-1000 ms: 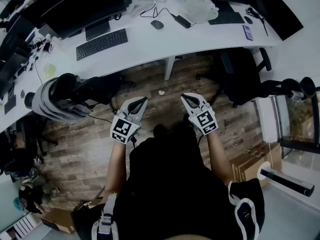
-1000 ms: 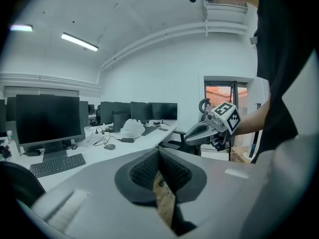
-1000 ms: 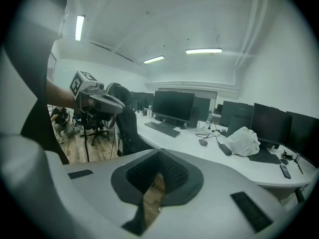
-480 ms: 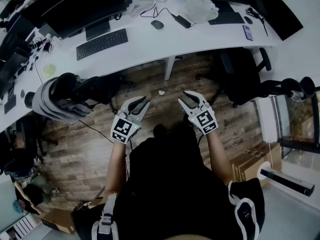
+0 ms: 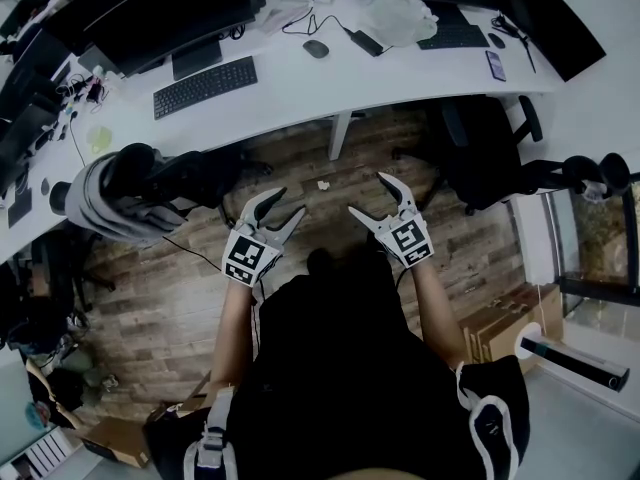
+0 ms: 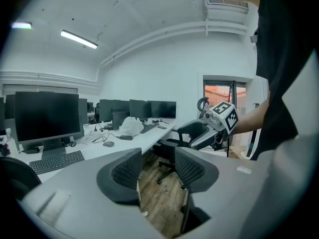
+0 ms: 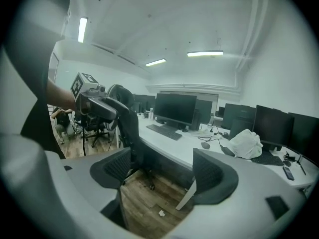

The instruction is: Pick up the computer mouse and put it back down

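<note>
Head view, left gripper (image 5: 283, 204): fingers spread, just opened, nothing between them, above wood floor (image 5: 330, 163).
Computer mouse (image 5: 316, 49): on white counter (image 5: 300, 93), well apart from both grippers.
Right gripper (image 5: 367, 194): fingers just opened wide, empty.
Risk: rounded mouse could slip from an off-centre pinch after the long reach.
Writing: none legible; square markers (image 5: 247, 260) only.

Wearing a black short-sleeved top (image 5: 340, 358) and a black lower garment (image 5: 495, 433) edged in white trim. Showing light grey moulded shells on the left gripper (image 5: 292, 200) and right gripper (image 5: 365, 192), each bearing a white cube (image 5: 247, 259) printed with black square markers. Presenting dark ribbed pads (image 6: 127, 171) on the inner jaw faces.
</note>
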Demonstrator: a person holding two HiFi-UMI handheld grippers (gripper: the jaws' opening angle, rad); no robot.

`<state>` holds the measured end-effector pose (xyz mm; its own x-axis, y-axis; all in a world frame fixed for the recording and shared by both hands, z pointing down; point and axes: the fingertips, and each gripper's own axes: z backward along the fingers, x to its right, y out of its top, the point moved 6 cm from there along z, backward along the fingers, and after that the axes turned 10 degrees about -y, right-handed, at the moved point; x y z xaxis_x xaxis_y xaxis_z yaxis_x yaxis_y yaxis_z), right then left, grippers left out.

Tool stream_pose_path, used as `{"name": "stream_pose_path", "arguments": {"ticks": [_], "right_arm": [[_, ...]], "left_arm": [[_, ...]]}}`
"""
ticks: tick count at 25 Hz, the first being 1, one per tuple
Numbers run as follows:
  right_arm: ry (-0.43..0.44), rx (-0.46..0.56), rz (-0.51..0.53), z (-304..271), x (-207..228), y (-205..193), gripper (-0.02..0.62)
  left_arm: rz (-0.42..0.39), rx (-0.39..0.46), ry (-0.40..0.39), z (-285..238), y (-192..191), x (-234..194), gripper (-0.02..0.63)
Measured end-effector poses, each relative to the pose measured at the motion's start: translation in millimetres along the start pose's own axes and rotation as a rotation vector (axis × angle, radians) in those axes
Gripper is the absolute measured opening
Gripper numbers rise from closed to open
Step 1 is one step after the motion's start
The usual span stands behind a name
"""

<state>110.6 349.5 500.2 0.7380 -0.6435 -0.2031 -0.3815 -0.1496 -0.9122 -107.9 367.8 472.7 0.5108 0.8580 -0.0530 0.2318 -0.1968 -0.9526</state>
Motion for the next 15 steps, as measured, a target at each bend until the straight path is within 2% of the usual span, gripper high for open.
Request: {"name": "stream_pose_path", "arguments": {"ticks": [4,8,15], "right_arm": [[-0.016,0.007,0.003,0.1,-0.7,2.7,0.410],[-0.003,0.010,-0.012,2.9,-3.9,4.1,0.410],[0.001,-0.004,-0.012,2.7,-2.6,-1.4,0.399]], "left_arm": [[0.004,0.002,0.002,2.7,-1.1,-1.7,0.233],[0.010,0.008,-0.005,3.4,0.0,-1.3,0.255],[0.010,0.012,-0.013,0.0,-0.1,-0.1,0.253]]}}
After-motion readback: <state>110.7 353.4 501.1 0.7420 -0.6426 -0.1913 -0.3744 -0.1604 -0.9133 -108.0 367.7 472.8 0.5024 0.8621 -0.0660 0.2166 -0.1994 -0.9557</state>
